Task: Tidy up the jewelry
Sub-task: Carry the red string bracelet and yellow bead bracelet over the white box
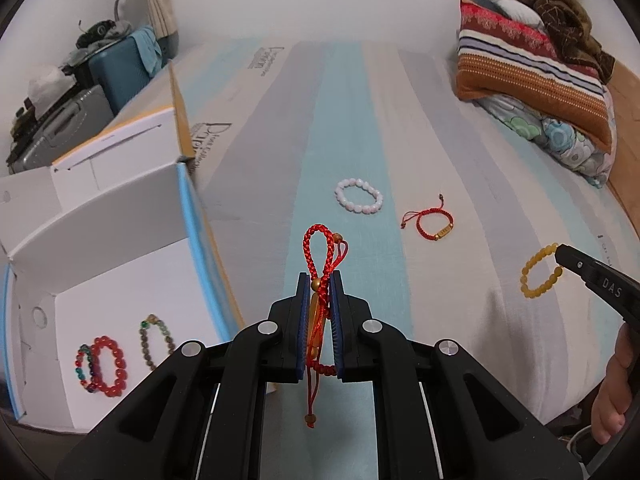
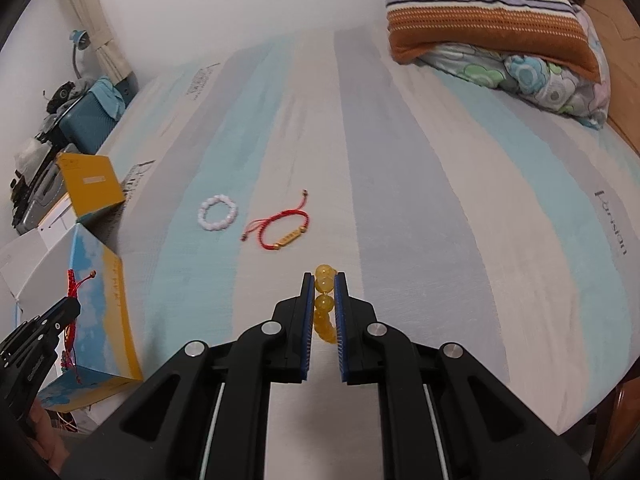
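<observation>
The left gripper point(image 1: 320, 280) is clamped on a red braided cord bracelet point(image 1: 319, 252), whose loop stands up past the fingertips while its knotted tails hang below. Left of that gripper sits an open white cardboard box point(image 1: 120, 216); on its floor lie a dark multicoloured bead bracelet point(image 1: 83, 366), a red bead bracelet point(image 1: 109, 366) overlapping it, and a brownish-green bead bracelet point(image 1: 156, 340) just beside. Right of the box, on the striped bedsheet point(image 1: 460, 152), lie a white bead bracelet point(image 1: 359, 196) and then a red cord bracelet with a gold bar point(image 1: 430, 226), near each other. Farther right, the right gripper point(image 2: 324, 280) is closed on a yellow bead bracelet point(image 2: 323, 304), lifted off the sheet. Folded blankets point(image 1: 532, 64) lie at the far right.
</observation>
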Demonstrator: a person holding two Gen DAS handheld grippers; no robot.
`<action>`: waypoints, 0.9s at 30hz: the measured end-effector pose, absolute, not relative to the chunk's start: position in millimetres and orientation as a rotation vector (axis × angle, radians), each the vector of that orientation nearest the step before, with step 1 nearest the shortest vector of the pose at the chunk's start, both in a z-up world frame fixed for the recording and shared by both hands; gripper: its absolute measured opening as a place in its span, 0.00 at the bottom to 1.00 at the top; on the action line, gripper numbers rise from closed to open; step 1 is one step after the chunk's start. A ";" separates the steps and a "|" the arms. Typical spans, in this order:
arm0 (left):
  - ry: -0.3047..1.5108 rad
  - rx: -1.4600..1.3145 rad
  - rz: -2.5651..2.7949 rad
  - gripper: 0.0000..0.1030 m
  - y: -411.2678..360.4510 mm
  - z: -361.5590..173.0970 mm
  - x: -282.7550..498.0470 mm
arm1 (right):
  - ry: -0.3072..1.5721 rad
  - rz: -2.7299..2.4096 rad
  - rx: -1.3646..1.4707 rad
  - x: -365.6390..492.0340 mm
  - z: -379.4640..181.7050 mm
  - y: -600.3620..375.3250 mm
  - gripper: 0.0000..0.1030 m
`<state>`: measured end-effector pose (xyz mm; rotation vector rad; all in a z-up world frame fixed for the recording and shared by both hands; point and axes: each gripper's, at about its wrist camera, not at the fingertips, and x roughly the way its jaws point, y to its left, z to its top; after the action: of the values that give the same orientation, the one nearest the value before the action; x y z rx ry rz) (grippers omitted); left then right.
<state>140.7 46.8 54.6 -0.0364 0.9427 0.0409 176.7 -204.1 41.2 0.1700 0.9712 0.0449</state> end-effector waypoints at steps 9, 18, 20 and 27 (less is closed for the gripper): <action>0.910 -0.059 0.073 0.09 76.4 74.5 117.8 | 0.936 0.093 0.176 168.7 66.0 -174.6 0.09; 0.878 -0.088 0.114 0.09 115.3 89.9 95.7 | 0.893 0.171 0.167 158.8 91.8 -130.7 0.09; 0.878 -0.097 0.130 0.09 125.7 89.9 92.5 | 0.884 0.190 0.155 157.2 96.1 -117.8 0.09; 0.878 -0.119 0.190 0.09 163.1 85.6 78.5 | 0.875 0.252 0.124 152.3 106.1 -72.7 0.09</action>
<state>78.5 163.1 85.6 -0.1192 0.8778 0.1897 152.3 -72.7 106.1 0.1241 0.8752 0.2525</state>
